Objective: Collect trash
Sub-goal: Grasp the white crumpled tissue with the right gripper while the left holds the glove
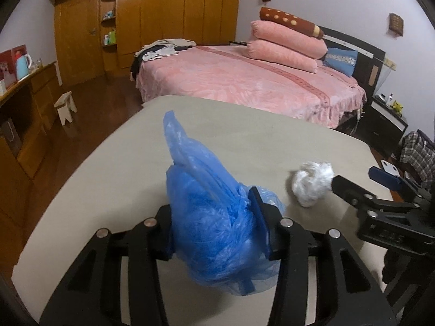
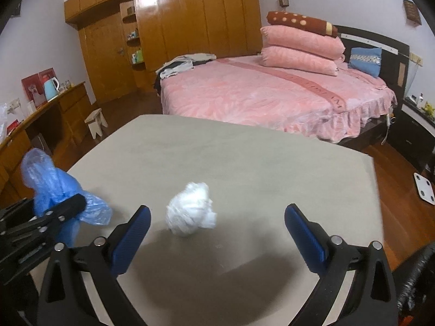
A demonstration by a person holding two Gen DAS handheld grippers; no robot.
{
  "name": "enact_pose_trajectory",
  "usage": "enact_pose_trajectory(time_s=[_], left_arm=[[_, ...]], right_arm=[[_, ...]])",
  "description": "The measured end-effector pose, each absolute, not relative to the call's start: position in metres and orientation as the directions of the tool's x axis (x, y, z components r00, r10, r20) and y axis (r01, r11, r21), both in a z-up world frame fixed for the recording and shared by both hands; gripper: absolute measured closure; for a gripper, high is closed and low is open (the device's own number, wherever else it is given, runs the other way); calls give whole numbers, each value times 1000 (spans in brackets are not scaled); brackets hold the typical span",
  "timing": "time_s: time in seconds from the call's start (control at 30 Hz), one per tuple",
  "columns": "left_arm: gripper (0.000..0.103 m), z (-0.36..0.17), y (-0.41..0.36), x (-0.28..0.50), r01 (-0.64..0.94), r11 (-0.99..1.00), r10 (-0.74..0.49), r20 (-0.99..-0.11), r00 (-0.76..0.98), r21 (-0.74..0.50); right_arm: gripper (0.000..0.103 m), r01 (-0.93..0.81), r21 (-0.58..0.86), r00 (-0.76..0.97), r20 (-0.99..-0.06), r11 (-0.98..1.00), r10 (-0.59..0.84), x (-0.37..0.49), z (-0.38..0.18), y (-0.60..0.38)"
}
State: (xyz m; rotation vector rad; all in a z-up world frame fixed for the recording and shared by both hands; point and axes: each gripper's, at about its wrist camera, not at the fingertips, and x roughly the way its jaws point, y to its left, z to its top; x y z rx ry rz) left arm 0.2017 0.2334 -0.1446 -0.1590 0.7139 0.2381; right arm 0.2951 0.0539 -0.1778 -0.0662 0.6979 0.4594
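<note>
My left gripper (image 1: 214, 212) is shut on a crumpled blue plastic bag (image 1: 209, 217) and holds it over the grey table (image 1: 108, 179). The bag also shows at the left of the right wrist view (image 2: 54, 190). A white crumpled wad of trash (image 2: 190, 209) lies on the table (image 2: 244, 157), between and a little ahead of my right gripper's open blue pads (image 2: 133, 236). My right gripper (image 2: 217, 214) is open and empty. In the left wrist view the wad (image 1: 312, 184) sits right of the bag, just in front of the right gripper (image 1: 361, 182).
A pink bed (image 2: 272, 92) with stacked pillows stands beyond the table. A wooden wardrobe (image 2: 190, 21) lines the back wall. A desk with a kettle (image 2: 51, 87) and a small white stool (image 2: 96, 125) are at the left. A white scale (image 2: 424, 187) lies on the floor at right.
</note>
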Motion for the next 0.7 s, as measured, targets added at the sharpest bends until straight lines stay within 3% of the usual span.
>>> enact_pose_trajectory(time_s=[0.1, 0.2, 0.27, 0.37, 0.7], left_arm=[[59, -144, 240, 200, -284, 957, 177, -664, 726, -56], [59, -143, 246, 198, -299, 953, 191, -665, 722, -51], [59, -142, 248, 196, -303, 952, 192, -667, 720, -53], [59, -139, 247, 195, -298, 953, 189, -663, 724, -55], [59, -117, 230, 188, -270, 962, 184, -626, 758, -44]], right_arm=[[8, -436, 89, 641, -668, 896, 378, 306, -188, 67], [24, -456, 104, 594, -704, 884, 389, 313, -196, 76], [47, -479, 116, 562, -721, 870, 405, 315, -200, 79], [69, -521, 150, 522, -723, 840, 452, 310, -199, 81], [73, -531, 157, 580, -649, 833, 493, 280, -156, 62]])
